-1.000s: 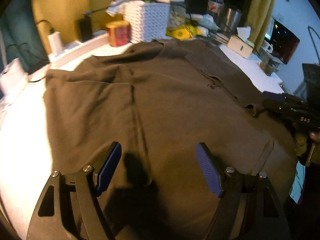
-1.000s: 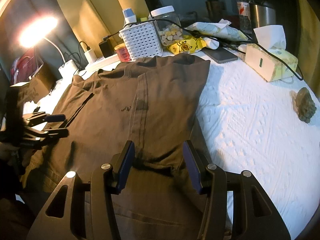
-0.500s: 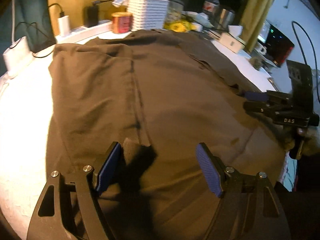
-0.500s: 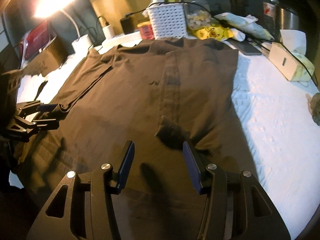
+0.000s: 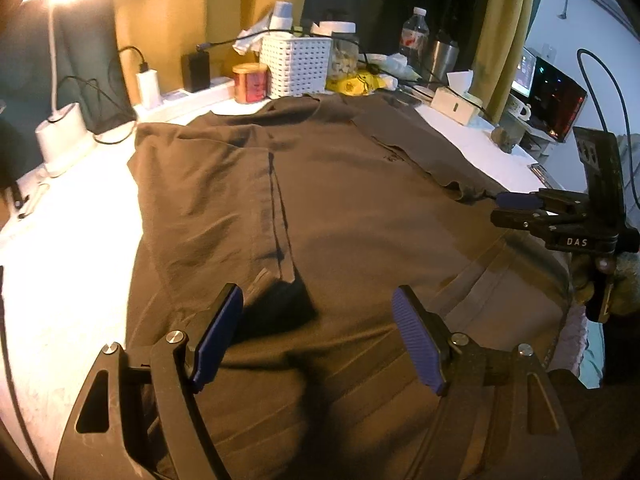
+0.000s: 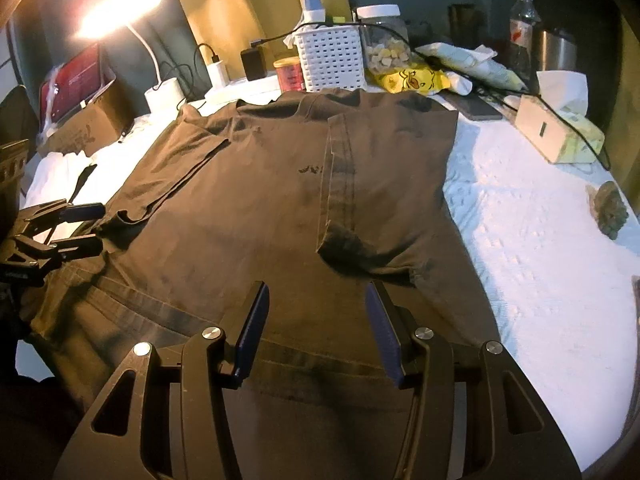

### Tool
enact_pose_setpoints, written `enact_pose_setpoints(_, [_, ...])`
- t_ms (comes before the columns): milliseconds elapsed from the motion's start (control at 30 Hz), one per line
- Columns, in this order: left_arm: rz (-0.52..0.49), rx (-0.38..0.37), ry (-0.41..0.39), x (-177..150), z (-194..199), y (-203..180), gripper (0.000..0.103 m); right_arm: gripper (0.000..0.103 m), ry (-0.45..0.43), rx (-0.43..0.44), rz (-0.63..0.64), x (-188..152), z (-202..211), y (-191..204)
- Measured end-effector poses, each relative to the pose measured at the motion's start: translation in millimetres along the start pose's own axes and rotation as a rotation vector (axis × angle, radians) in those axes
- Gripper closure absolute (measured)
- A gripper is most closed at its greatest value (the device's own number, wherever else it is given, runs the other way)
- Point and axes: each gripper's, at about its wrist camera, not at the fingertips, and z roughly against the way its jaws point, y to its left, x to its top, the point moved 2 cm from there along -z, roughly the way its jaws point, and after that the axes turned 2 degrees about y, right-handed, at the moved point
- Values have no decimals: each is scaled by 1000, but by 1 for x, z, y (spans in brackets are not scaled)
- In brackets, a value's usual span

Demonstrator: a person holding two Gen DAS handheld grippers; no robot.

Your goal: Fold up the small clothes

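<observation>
Two grippers hover over a dark brown shirt point(image 5: 340, 208) spread flat on a desk covered with a white textured cloth point(image 6: 540, 248). Both sleeves are folded inward over the body of the shirt, and its collar lies toward the far end near a white slatted basket point(image 6: 332, 56). The left gripper point(image 5: 318, 328) hangs above the near hem with its jaws standing apart and nothing between the blue pads. The right gripper point(image 6: 316, 324) is likewise above the near part of the shirt, its jaws apart and empty. A lit desk lamp point(image 6: 120, 16) glares at the far left. A tissue box point(image 6: 560, 136) sits on the cloth to the right, well apart from the shirt.
</observation>
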Motion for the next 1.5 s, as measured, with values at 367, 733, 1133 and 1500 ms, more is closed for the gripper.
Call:
enact_pose_setpoints(367, [58, 64, -72, -25, 28, -3, 26, 50, -33, -45, -14, -19, 28, -7])
enact_pose_setpoints(733, [99, 106, -92, -56, 38, -7, 26, 50, -28, -136, -68, -57, 51, -34])
enact_pose_setpoints(1133, [189, 260, -94, -92, 66, 36, 26, 50, -93, -251, -106, -68, 71, -56])
enact_pose_setpoints(1500, [243, 355, -68, -110, 70, 62, 43, 57, -57, -277, -63, -68, 51, -52])
